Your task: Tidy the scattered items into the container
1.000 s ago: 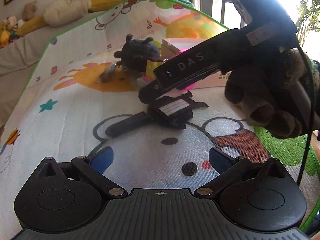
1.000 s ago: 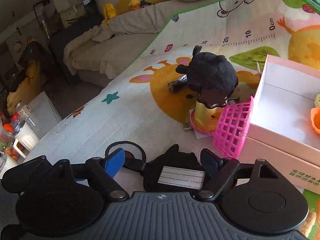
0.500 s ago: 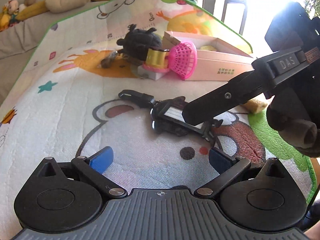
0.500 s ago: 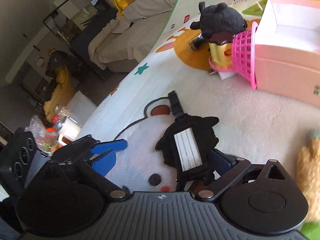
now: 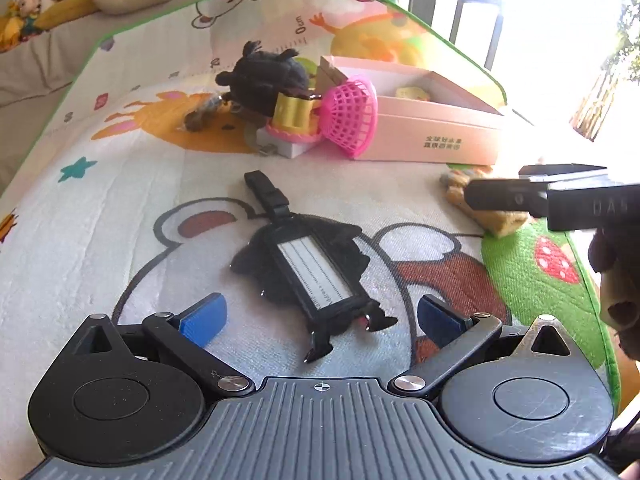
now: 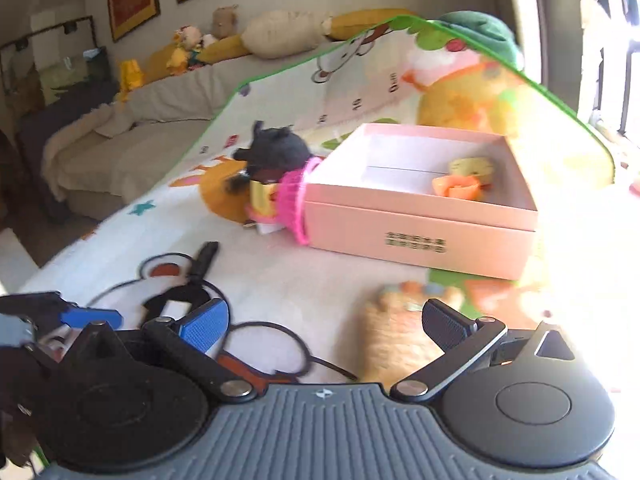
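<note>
A black luggage tag (image 5: 312,268) with a strap lies flat on the play mat, between the fingers of my open left gripper (image 5: 320,314), untouched by the pads. My right gripper (image 6: 326,320) has its jaws opening wide over an orange plush toy (image 6: 396,332), which lies on the mat between the fingers without pad contact. In the left wrist view a right finger (image 5: 520,196) partly hides that plush toy (image 5: 492,220). The pink box (image 6: 420,236) stands behind, with a yellow toy (image 6: 468,168) and an orange piece (image 6: 456,190) inside.
A black plush animal (image 5: 264,76), a yellow cup (image 5: 292,112) and a pink mesh basket (image 5: 352,112) crowd against the box's left side. The mat's green edge (image 5: 592,292) runs close on the right. A sofa with stuffed toys (image 6: 224,40) lies beyond the mat.
My right gripper let go of the black tag, widened its jaws and swung right to the orange plush toy. The tag now lies on the mat before my left gripper.
</note>
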{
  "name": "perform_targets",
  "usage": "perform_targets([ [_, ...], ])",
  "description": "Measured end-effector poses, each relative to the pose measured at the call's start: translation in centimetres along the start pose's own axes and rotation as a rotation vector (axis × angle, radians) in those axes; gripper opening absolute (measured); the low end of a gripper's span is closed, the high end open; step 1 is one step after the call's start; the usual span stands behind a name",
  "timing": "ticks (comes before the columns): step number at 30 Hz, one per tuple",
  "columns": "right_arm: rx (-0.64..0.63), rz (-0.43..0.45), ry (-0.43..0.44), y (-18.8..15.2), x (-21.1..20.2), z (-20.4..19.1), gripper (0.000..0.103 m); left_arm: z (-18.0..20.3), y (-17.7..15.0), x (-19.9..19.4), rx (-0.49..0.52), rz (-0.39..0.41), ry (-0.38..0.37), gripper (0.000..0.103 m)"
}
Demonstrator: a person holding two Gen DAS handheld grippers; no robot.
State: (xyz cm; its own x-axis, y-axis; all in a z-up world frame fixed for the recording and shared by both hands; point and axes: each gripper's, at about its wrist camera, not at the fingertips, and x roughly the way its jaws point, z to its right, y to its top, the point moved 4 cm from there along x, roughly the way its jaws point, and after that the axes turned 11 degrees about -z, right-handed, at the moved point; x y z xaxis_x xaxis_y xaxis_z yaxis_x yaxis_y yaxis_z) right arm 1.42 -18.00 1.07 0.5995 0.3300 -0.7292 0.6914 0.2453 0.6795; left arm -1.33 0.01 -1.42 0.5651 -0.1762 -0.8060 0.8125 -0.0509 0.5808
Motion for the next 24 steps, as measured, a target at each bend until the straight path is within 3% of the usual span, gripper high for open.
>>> perform_targets([
  [4, 0.04, -0.051, -0.11, -2.7, -0.2, 2.5, 0.103, 1.2, 1.3, 1.3, 0.025, 0.003, 0.01, 0.103],
  [7, 0.114, -0.099, -0.06, -4.4, 0.2, 4.0, 0.103, 1.9, 2.6, 2.6, 0.087, 0.003, -0.006, 0.103],
  [10, 0.099, -0.077, -0.069, -5.4, 0.0, 3.8, 0.103, 2.3, 3.7, 3.7, 0.144, 0.003, -0.005, 0.103],
  [15, 0.053, -0.11, -0.128, -5.5, 0.4, 2.7, 0.103, 2.3, 3.7, 3.3, 0.164, 0.024, 0.01, 0.103],
  [24, 0.047, -0.103, -0.123, -5.6, 0.3, 2.6, 0.103, 1.6, 3.0, 3.2, 0.192, 0.014, 0.022, 0.101],
])
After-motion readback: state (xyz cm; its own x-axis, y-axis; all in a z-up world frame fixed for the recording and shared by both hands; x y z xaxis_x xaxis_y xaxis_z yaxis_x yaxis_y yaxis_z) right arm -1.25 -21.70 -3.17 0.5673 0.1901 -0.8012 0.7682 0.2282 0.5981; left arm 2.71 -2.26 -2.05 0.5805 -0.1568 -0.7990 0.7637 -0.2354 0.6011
